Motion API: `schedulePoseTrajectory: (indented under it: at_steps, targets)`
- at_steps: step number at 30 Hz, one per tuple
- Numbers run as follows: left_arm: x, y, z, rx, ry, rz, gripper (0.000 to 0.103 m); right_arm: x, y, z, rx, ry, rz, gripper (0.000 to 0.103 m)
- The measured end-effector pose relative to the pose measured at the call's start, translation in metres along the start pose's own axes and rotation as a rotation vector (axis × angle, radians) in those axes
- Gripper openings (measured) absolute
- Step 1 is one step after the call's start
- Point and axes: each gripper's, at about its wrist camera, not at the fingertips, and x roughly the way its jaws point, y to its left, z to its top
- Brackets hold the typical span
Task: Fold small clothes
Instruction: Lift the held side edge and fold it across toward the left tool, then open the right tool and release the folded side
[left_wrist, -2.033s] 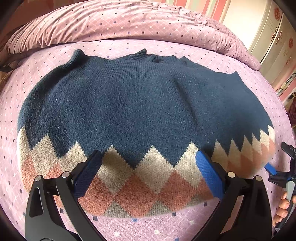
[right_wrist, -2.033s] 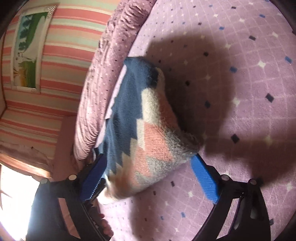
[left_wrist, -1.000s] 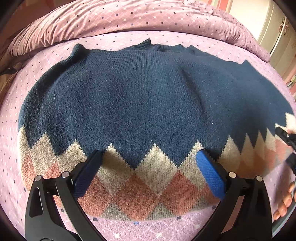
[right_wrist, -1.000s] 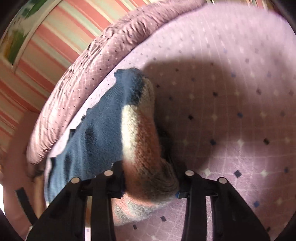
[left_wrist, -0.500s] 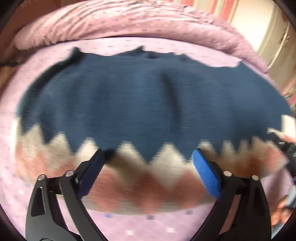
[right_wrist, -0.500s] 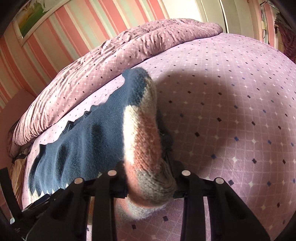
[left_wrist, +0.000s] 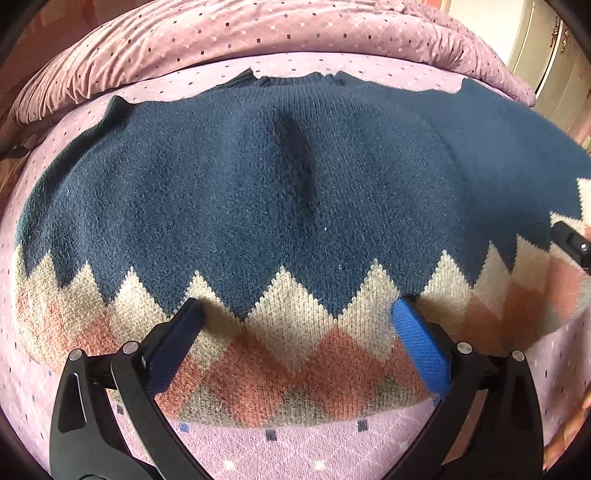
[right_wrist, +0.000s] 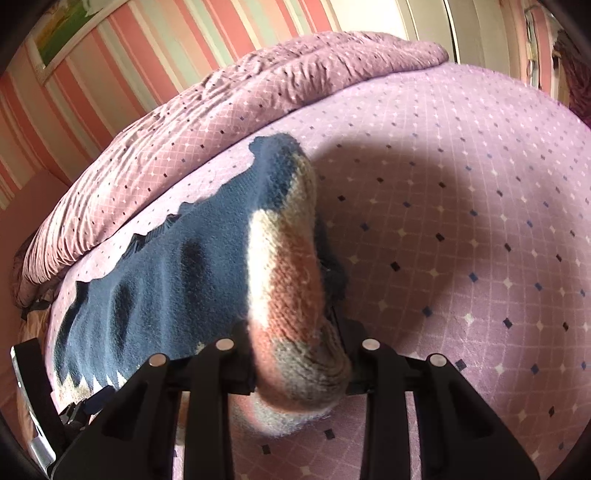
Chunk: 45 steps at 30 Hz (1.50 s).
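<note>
Striped wall (right_wrist: 122, 55); lilac diamond-dotted bedspread (right_wrist: 461, 229) under sweater (left_wrist: 288, 192)

A lilac bedspread (right_wrist: 461, 229) with small diamond dots fills the lower right. A rumpled pink quilt (right_wrist: 229, 110) lies along its upper edge. Striped wallpaper (right_wrist: 155, 40) (pink, cream, green) and a framed picture (right_wrist: 70, 26) occupy the upper left.

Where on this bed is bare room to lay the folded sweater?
Free: the bedspread right of the sweater, and a narrow strip below its hem. Crowded: the sweater fills the middle, and the rumpled quilt borders the far edge.
</note>
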Motion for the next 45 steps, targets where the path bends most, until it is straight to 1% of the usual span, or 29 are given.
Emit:
schedulePoseTrajectory:
  at_steps: [4,8,10,11,12,13,15,17,19,20,21,23,24,26,29,31,33,35,37,39,42,44,45]
  targets:
    - [0.002,0.001,0.001,0.001,0.006,0.001,0.100,-0.016,0.018,-0.001,-0.055,-0.050,0.010,0.029]
    - [0.004,0.003,0.002,0.002,-0.004,-0.005,0.100,-0.037,0.050,0.001,-0.144,-0.094,0.037,0.029]
    - [-0.005,0.012,0.002,-0.013,-0.016,-0.053,0.100,-0.045,0.062,0.005,-0.158,-0.104,0.050,0.029]
    - [-0.012,0.019,0.001,-0.024,-0.032,-0.059,0.100,-0.050,0.068,0.006,-0.160,-0.113,0.058,0.029]
    - [-0.024,0.031,-0.001,-0.041,-0.066,-0.029,0.100,-0.055,0.076,0.007,-0.164,-0.124,0.068,0.029]
    - [-0.036,0.044,-0.004,-0.054,-0.101,-0.027,0.100,-0.059,0.086,0.007,-0.174,-0.134,0.075,0.029]
    - [-0.059,0.076,-0.007,-0.071,-0.144,-0.060,0.100,-0.065,0.105,0.004,-0.195,-0.148,0.087,0.029]
    - [-0.076,0.112,-0.009,-0.076,-0.160,-0.065,0.100,-0.068,0.134,-0.003,-0.224,-0.160,0.103,0.029]
    - [-0.084,0.149,-0.006,-0.090,-0.164,-0.036,0.100,-0.065,0.166,-0.014,-0.261,-0.160,0.111,0.029]
    - [-0.086,0.168,-0.004,-0.105,-0.165,-0.032,0.100,-0.062,0.181,-0.020,-0.278,-0.154,0.115,0.029]
    - [-0.089,0.195,-0.001,-0.129,-0.168,-0.015,0.100,-0.058,0.200,-0.030,-0.300,-0.145,0.120,0.029]
    - [-0.090,0.223,0.003,-0.147,-0.169,0.009,0.100,-0.049,0.227,-0.044,-0.341,-0.129,0.124,0.029]
    - [-0.091,0.239,0.005,-0.157,-0.172,0.019,0.100,-0.043,0.246,-0.055,-0.383,-0.116,0.122,0.029]
    - [-0.093,0.268,0.010,-0.168,-0.178,0.043,0.100,-0.033,0.272,-0.072,-0.442,-0.092,0.119,0.028]
    - [-0.094,0.298,0.011,-0.180,-0.182,0.091,0.100,-0.012,0.304,-0.103,-0.531,-0.034,0.090,0.028]
    - [-0.092,0.322,0.011,-0.202,-0.176,0.105,0.100,0.001,0.321,-0.127,-0.607,-0.006,0.046,0.028]
    - [-0.090,0.344,0.008,-0.231,-0.169,0.125,0.100,0.007,0.331,-0.144,-0.673,-0.016,0.012,0.029]
    - [-0.089,0.361,0.004,-0.259,-0.163,0.129,0.100,0.015,0.341,-0.168,-0.796,-0.014,-0.044,0.029]
    - [-0.087,0.370,0.000,-0.276,-0.157,0.124,0.100,0.022,0.352,-0.188,-0.912,-0.025,-0.098,0.029]
    - [-0.084,0.372,-0.001,-0.271,-0.150,0.130,0.100,0.025,0.356,-0.206,-1.026,-0.061,-0.154,0.030]
    - [-0.085,0.366,-0.001,-0.252,-0.149,0.136,0.100,0.023,0.355,-0.200,-1.032,-0.043,-0.149,0.034]
    - [-0.087,0.363,0.000,-0.250,-0.147,0.131,0.100,0.020,0.358,-0.195,-1.037,-0.033,-0.145,0.040]
    - [-0.089,0.360,0.002,-0.251,-0.148,0.130,0.100,0.021,0.359,-0.192,-1.038,-0.030,-0.135,0.047]
